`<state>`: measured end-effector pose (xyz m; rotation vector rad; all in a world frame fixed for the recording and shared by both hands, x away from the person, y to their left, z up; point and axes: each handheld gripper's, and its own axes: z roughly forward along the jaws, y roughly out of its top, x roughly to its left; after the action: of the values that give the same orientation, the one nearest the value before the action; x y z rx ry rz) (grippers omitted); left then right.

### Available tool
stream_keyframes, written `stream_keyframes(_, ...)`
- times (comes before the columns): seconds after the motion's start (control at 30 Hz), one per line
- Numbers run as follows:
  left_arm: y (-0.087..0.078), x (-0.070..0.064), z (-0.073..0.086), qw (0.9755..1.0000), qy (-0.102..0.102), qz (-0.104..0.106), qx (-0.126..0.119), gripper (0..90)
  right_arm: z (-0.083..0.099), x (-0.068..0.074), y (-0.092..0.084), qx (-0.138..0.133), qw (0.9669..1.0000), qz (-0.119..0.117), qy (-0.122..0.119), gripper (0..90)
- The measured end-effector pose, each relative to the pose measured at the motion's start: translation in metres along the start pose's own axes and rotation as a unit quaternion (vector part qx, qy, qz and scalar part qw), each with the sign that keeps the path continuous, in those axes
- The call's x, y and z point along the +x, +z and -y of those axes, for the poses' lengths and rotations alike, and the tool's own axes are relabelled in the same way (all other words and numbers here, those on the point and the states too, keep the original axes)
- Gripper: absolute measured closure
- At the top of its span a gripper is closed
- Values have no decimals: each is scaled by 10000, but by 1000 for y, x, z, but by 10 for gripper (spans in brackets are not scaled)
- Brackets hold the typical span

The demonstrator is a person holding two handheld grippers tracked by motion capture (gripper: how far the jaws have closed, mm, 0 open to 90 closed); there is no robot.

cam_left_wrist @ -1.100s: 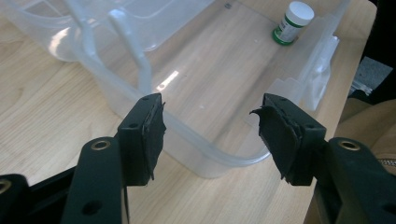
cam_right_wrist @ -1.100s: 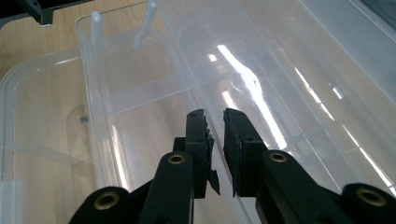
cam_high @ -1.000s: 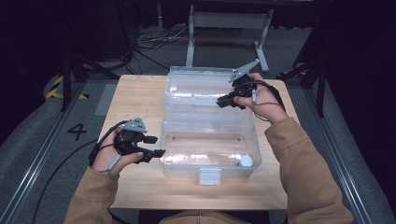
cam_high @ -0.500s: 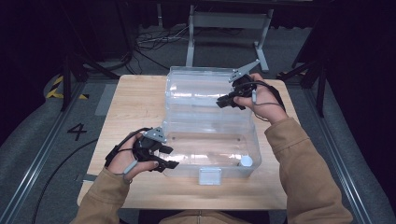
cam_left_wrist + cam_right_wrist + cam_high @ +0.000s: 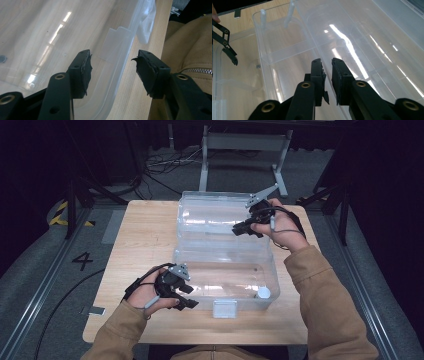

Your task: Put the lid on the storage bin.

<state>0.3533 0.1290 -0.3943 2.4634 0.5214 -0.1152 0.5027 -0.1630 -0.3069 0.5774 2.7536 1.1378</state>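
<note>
Clear plastic box (image 5: 225, 275) sits mid-table, lid (image 5: 215, 215) hinged open behind: light, slick, flexes. L gripper (image 5: 112, 65) jaws apart and just been closing, straddling front wall w/o contact. R gripper (image 5: 327, 67) nearly together on lid edge; grip rim near front latch (image 5: 224, 309).

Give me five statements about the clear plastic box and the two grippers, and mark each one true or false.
1. The clear plastic box lies open on the wooden table. True.
2. The left gripper is at the box's far rim. False: it is at the near left corner, its open jaws either side of the near wall.
3. The right gripper is at the lid, its jaws nearly together. True.
4. A red ball lies in the box. False: a small white round piece shows at the near right corner.
5. The box's latch faces the person. True.
</note>
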Motion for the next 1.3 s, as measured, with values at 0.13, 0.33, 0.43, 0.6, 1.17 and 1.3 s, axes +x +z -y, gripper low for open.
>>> stream_keyframes(0.13,2,0,-1,10000,7,-13,30,549,0,0,0,-1,10000,4,8,799)
stream_keyframes(0.33,7,0,0,9997,55,114,224,698,0,0,0,-13,10000,18,20,799)
stream_keyframes(0.43,7,-1,1,9995,104,-16,287,745,0,1,1,-29,10000,25,30,799)
stream_keyframes(0.6,8,1,2,9996,147,31,258,762,1,2,1,-49,10000,20,55,802)
stream_keyframes(1.17,10,2,3,9996,160,60,243,765,2,10,-2,-100,9999,53,-42,817)
stream_keyframes(1.3,11,1,3,9996,143,56,255,765,3,13,-3,-111,9999,66,-85,818)
